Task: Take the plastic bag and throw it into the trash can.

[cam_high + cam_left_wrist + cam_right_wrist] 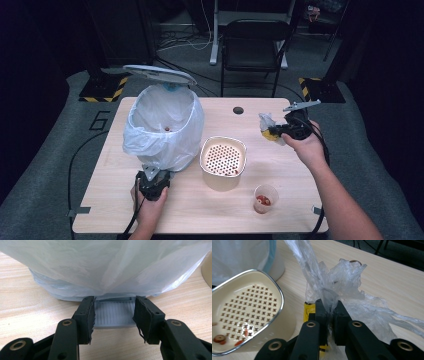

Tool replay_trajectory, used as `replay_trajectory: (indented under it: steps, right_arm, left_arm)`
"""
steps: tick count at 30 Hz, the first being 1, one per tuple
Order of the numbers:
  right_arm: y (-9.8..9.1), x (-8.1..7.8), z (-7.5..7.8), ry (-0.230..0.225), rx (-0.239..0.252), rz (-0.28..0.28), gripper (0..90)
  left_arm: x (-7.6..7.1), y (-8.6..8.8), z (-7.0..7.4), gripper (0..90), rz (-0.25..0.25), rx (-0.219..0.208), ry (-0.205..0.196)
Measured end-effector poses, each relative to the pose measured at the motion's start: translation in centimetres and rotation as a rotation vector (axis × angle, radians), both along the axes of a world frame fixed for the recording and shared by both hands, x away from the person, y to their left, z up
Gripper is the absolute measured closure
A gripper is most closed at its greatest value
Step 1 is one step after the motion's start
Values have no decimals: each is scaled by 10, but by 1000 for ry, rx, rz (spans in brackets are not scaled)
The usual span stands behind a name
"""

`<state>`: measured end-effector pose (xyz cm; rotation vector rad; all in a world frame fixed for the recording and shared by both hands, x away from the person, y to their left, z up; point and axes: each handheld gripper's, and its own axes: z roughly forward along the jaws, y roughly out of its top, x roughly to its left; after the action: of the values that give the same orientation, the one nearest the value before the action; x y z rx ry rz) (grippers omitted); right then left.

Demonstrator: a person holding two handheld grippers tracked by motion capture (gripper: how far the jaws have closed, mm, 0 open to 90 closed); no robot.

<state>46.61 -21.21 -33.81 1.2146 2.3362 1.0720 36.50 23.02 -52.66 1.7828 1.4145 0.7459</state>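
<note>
Dark room with a black folding chair (254,47) on the grey floor beyond a light wooden table (210,210). On the table's far left, a pedal bin (162,127) lined with a white plastic liner (145,140), lid (159,74) raised. At its near side, the left gripper (152,181), also in the left gripper view (115,320), jaws closed on either side of the bin's grey ribbed pedal (113,313), pads against its edges. Just right of the bin, a cream perforated strainer bowl (223,161) with a few red scraps inside, seen too in the right gripper view (244,312). Near and right of that, a small clear cup (265,198) holding red pieces. Over the table's far right, lifted clear of the wood, the right gripper (280,131), also (329,315), jaws pressed together on a crumpled clear plastic bag (337,285), pinching its gathered neck; something yellow (310,311) just beside the jaws, too hidden to identify. Bag in the high view (266,121) left of that hand, well apart from the bin.
</note>
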Motion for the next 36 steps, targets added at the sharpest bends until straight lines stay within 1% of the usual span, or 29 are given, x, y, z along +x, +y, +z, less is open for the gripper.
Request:
replay_trajectory:
  steps: [1, 2, 3, 9, 10, 11, 13, 17, 24, 27, 28, 30, 31, 32, 33, 36]
  right_arm:
    - [1, -1, 4, -6, -5, 6, 849]
    - [1, -1, 4, -6, -5, 6, 849]
    - [3, -3, 11, -11, 4, 17, 848]
    - [10, -9, 31, -29, 9, 49, 847]
    - [11, -10, 35, -42, 9, 61, 847]
    - [13, -12, 39, -37, 19, 63, 847]
    - [16, -14, 46, -45, 25, 76, 847]
    - [24, -18, 56, -60, 21, 102, 846]
    - [39, -23, 69, -73, 25, 149, 846]
    - [47, -27, 75, -81, 12, 176, 846]
    - [49, -28, 76, -78, 18, 176, 846]
    - [53, -29, 79, -84, 18, 196, 846]
    - [57, -30, 80, -81, 30, 203, 846]
    - [59, -31, 81, -75, 31, 208, 845]
    - [63, -32, 82, -85, 29, 233, 846]
    - [72, -34, 85, -85, 35, 250, 845]
  left_arm:
    - [0, 0, 0, 513, 3, -2, -3]
    - [0, 0, 0, 513, 3, -2, -3]
    - [0, 0, 0, 513, 2, -4, 1]
    - [0, -1, 0, 513, 4, -7, 0]
    - [0, -1, 0, 513, 4, -9, -2]
    - [0, -1, 0, 513, 4, -8, 0]
    - [0, -1, 0, 513, 4, -9, -1]
    - [0, -1, 0, 513, 4, -8, -1]
    - [0, -1, 0, 513, 4, -8, 0]
    - [0, -1, 0, 513, 4, -8, -1]
    - [0, -1, 0, 513, 3, -7, -2]
    - [0, 0, 0, 513, 3, -8, 0]
    - [0, 0, 0, 513, 3, -8, 1]
    - [0, 0, 0, 513, 2, -7, 1]
    - [0, 0, 0, 513, 3, -7, 1]
    - [0, 0, 0, 513, 2, -7, 1]
